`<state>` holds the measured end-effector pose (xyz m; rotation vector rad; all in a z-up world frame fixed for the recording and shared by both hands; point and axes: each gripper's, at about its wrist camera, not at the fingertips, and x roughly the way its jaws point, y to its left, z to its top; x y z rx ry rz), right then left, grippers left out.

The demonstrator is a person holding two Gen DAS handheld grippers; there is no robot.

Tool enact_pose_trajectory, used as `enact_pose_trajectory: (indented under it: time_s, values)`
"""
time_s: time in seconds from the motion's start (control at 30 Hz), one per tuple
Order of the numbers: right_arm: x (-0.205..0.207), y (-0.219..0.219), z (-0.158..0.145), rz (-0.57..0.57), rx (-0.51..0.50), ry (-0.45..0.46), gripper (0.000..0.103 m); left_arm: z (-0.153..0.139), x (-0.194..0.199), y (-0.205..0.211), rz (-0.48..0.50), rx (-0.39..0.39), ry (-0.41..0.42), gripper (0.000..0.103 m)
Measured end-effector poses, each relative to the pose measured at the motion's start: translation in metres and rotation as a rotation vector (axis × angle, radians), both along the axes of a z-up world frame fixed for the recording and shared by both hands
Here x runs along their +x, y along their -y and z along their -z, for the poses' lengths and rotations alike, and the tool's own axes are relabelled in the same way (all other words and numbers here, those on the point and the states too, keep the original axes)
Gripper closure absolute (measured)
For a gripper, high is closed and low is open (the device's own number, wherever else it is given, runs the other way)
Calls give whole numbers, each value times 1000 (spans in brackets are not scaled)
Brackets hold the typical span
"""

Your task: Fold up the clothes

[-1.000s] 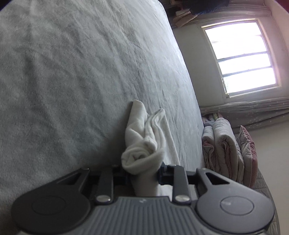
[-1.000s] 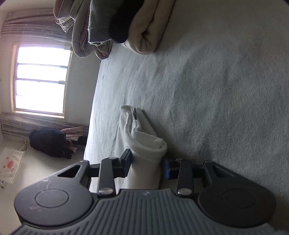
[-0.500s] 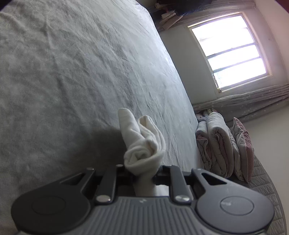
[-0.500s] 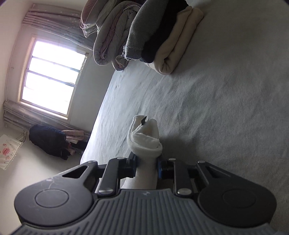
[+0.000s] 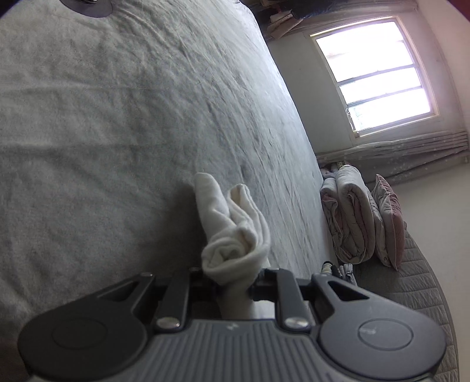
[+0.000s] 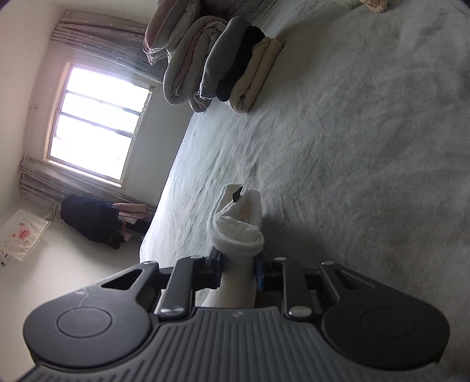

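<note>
A cream-white garment is bunched into folds and pinched in my left gripper, held above the grey bed sheet. In the right wrist view the same white garment is pinched in my right gripper, with a small black tag showing at its far end. Both grippers are shut on the cloth, whose folds bulge past the fingertips. A stack of folded clothes, grey, black and beige, lies on the bed farther off.
Rolled quilts and a pillow lie at the bed's end below the window; they also show in the right wrist view. A dark pile of clothing sits on the floor by the wall. A pink item lies at the far corner.
Both grippers have closed tighter on the white garment and lifted it off the sheet. The views have swung, so more of the bed and the folded stack shows.
</note>
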<state>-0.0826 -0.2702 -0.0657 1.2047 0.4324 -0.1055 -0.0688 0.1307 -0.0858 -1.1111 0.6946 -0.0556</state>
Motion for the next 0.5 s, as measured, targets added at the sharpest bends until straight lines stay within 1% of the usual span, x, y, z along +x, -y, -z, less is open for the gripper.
enact_pose_trajectory:
  time_s: [0.1, 0.17, 0.2, 0.23, 0.27, 0.3, 0.37, 0.43, 0.5]
  values:
    - [-17, -3, 13, -5, -11, -1, 78, 12, -18, -4, 22, 15, -2, 83]
    - [-20, -3, 25, -9, -21, -9, 77, 23, -22, -6, 36, 15, 6, 83]
    - [-20, -1, 32, -10, -17, -13, 77, 28, -22, -9, 36, -2, 18, 80]
    - [-20, 1, 39, -8, 5, -7, 77, 31, -22, -11, 42, -17, 28, 80]
    - [-19, 4, 43, -8, 27, 7, 77, 31, -21, -12, 57, -14, 41, 79]
    - [-18, 5, 44, -11, 35, 20, 77, 31, -21, -13, 71, -10, 54, 78]
    - [-13, 5, 37, -26, -6, 38, 73, 31, -21, -13, 86, 2, 82, 78]
    - [-8, 3, 30, -29, -57, 65, 70, 33, -21, -12, 82, 2, 103, 78]
    - [-7, 2, 32, -16, -63, 85, 70, 32, -22, -11, 67, 5, 115, 77]
